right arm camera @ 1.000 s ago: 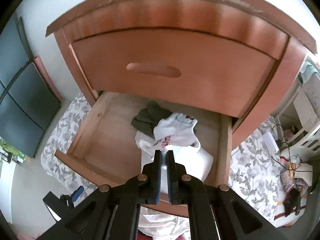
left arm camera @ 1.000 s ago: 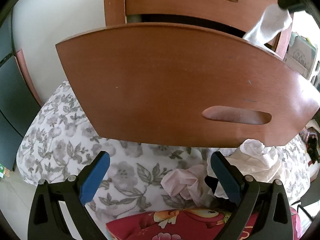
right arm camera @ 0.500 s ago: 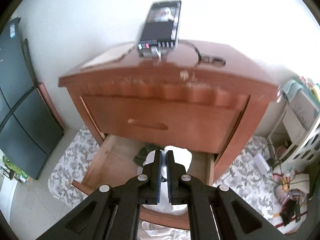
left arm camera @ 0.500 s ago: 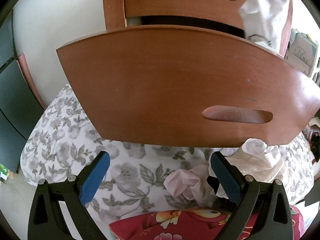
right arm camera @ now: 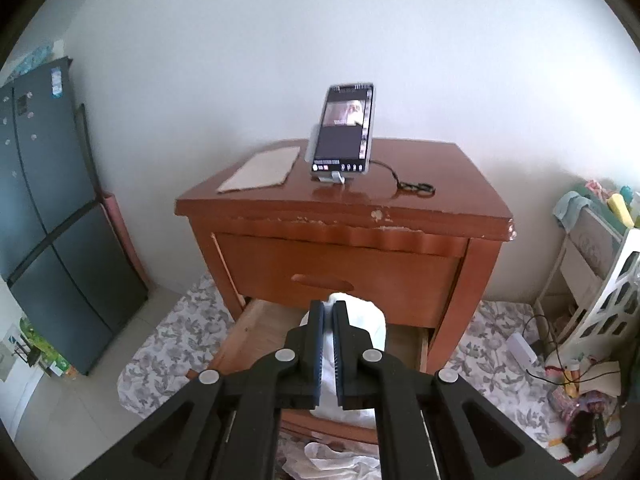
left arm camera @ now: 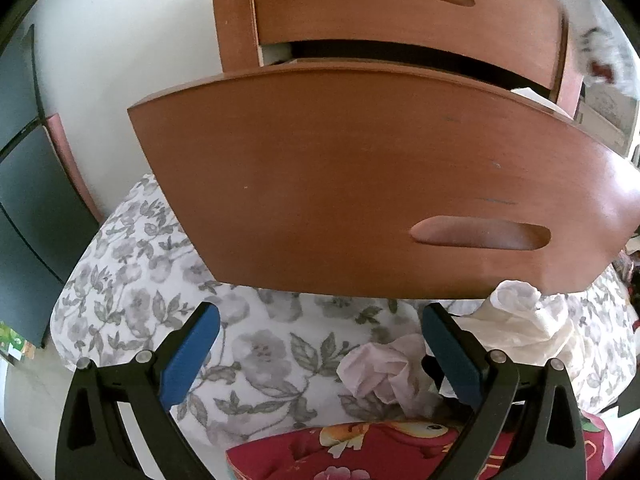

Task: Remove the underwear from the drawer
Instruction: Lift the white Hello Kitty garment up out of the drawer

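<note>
The right gripper (right arm camera: 328, 312) has come well up from the open drawer (right arm camera: 256, 336) of the nightstand (right arm camera: 340, 216); a second ago it was down over the clothes inside, and now it looks across the nightstand's top at the propped phone (right arm camera: 344, 132). Its jaws are clenched on a white piece of underwear (right arm camera: 360, 320), which hangs from the tips above the drawer's right half, so I'd judge this garment is as good as out and only needs setting down. The left gripper (left arm camera: 316, 344) has kept its place below the drawer front (left arm camera: 360, 184), jaws spread wide and empty, over the flowered sheet (left arm camera: 132, 264) on the floor, where a pale pink garment (left arm camera: 376, 368) and a cream one (left arm camera: 520, 320) lie crumpled just beneath the drawer. From the left side the lifted underwear is only a white blur beside the nightstand's upper right corner. The drawer's inside is mostly hidden behind the gripper and the hanging cloth, so I cannot tell what remains in it.
</note>
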